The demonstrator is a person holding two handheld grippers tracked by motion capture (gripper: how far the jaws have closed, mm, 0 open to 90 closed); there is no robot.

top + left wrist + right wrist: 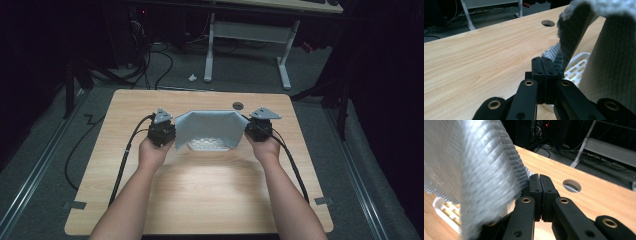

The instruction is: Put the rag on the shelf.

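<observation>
Over the middle of the worktop (125, 190) my left claw (161, 131) is pinched tight on the left edge of the grey cloth (210, 127), which hangs stretched across to my right claw (259, 127), clamped on the opposite edge, with a white slotted tray (209, 146) under the sag. To drape it well, I judge both claws should stay level and evenly taut, lowering together so the cloth settles centred on the tray. Most of the tray is hidden under the fabric, and I cannot tell how much cloth sits between either pair of jaws.
</observation>
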